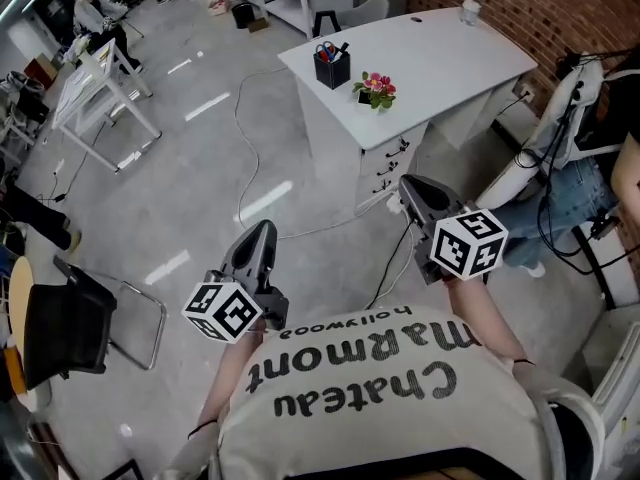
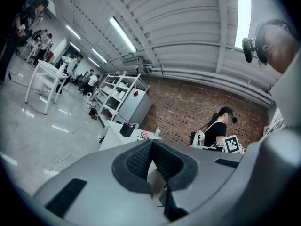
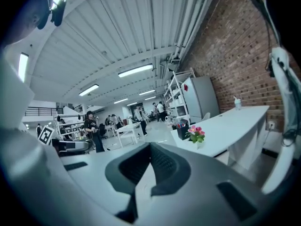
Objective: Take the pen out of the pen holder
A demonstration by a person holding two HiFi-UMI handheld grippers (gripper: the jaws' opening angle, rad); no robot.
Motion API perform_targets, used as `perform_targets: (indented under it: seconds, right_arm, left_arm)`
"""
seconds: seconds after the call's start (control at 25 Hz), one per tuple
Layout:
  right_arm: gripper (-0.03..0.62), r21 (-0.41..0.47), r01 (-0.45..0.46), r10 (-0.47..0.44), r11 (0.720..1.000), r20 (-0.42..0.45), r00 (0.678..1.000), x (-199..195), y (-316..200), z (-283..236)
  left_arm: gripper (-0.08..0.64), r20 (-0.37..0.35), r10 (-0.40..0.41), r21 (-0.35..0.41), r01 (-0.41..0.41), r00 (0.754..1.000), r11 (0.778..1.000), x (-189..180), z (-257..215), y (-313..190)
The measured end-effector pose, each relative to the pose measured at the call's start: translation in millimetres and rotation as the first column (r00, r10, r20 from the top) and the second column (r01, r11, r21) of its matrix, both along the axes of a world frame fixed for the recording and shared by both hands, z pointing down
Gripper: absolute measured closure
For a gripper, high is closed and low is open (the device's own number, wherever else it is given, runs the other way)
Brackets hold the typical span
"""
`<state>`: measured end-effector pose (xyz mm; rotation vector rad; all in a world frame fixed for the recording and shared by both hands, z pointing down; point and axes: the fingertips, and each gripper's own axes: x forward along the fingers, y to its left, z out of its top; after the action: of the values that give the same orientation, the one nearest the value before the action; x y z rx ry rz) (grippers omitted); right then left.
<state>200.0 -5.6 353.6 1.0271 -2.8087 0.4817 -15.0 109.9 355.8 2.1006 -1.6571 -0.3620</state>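
Black pen holder (image 1: pixel 331 68) on the white desk (image 1: pixel 450 48) — well apart from both grippers.

Upright near the desk's left end, with pens (image 1: pixel 328 50) sticking out of the top, some red and blue showing. Just beside it on the desk, a small pot of pink flowers (image 1: pixel 377 89), and at the desk's far end a pale cup (image 1: pixel 470 10). Short of the desk, over grey floor (image 1: pixel 200 198), left gripper (image 1: pixel 262 230) and right gripper (image 1: pixel 408 182), each held out in a hand and aimed toward the desk's front. Left gripper: jaws closed, ribbed pads meeting at the tips, nothing between them. Right gripper: likewise closed and empty — pen holder and flowers seen past its tips, up at the desk's edge. Touching neither pens nor holder. By the desk's right side, a seated person in jeans (image 1: pixel 560 203).
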Motion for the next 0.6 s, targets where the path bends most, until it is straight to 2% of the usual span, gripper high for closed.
perform_targets:
  seconds: [0.2,0.44,0.6]
  right_arm:
    - [0.589,-0.070,0.029,-0.030,0.997,-0.005,1.000,-10.3,-6.2,29.0]
    - [0.589,-0.100,0.018,-0.016,0.995,0.022,1.000,-22.4,-36.0,37.7]
    - [0.589,-0.102,0.001,0.000,0.995,0.007,1.000,-40.2,-64.1,41.1]
  left_arm:
    - [0.558,-0.040,-0.052,-0.056,0.050,0.998,0.997,-17.6,20.6,-7.0]
    - [0.558,-0.053,-0.036,-0.057,0.033,0.998,0.998,-28.1,32.1,-37.6]
    - [0.558,-0.054,-0.011,-0.048,0.008,0.999,0.999,-47.0,32.6,-72.0]
